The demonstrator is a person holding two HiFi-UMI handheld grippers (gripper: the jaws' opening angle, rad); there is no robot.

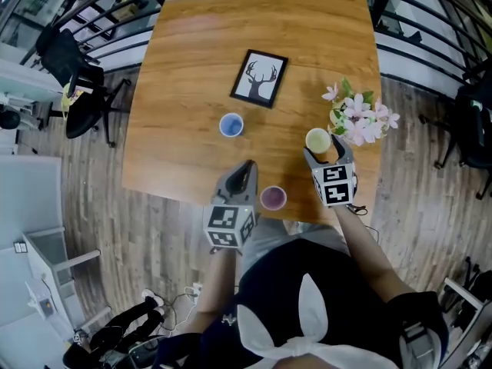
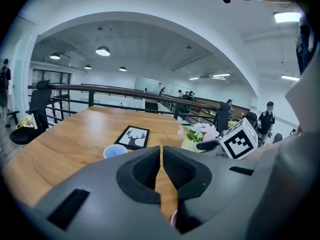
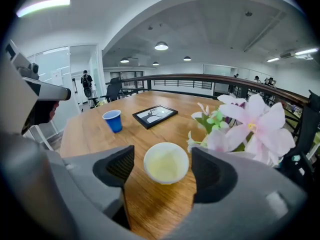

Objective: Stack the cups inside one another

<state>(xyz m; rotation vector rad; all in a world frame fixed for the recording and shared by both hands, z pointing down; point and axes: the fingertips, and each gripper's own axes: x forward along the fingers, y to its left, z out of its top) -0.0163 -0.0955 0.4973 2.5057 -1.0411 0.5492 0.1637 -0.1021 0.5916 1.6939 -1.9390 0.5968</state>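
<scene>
Three cups stand on the wooden table [image 1: 192, 44]. The blue cup [image 1: 231, 124] [image 2: 115, 150] [image 3: 113, 120] is near the middle, the yellow cup [image 1: 318, 140] [image 3: 166, 163] at the right by the flowers, and the purple cup [image 1: 273, 198] at the near edge. My right gripper [image 1: 327, 157] [image 3: 165, 168] is open, with the yellow cup upright between its jaws and a gap on each side. My left gripper [image 1: 247, 165] [image 2: 161, 166] is shut and empty, just left of the purple cup, pointing towards the blue one. In the left gripper view only a sliver of the purple cup [image 2: 173, 218] shows below the jaws.
A black-framed deer picture [image 1: 259, 78] [image 2: 133, 136] [image 3: 155, 115] lies beyond the blue cup. A pot of pink flowers [image 1: 360, 118] [image 3: 250, 126] stands right beside the yellow cup. A railing runs behind the table, and an office chair [image 1: 73, 75] stands at its left.
</scene>
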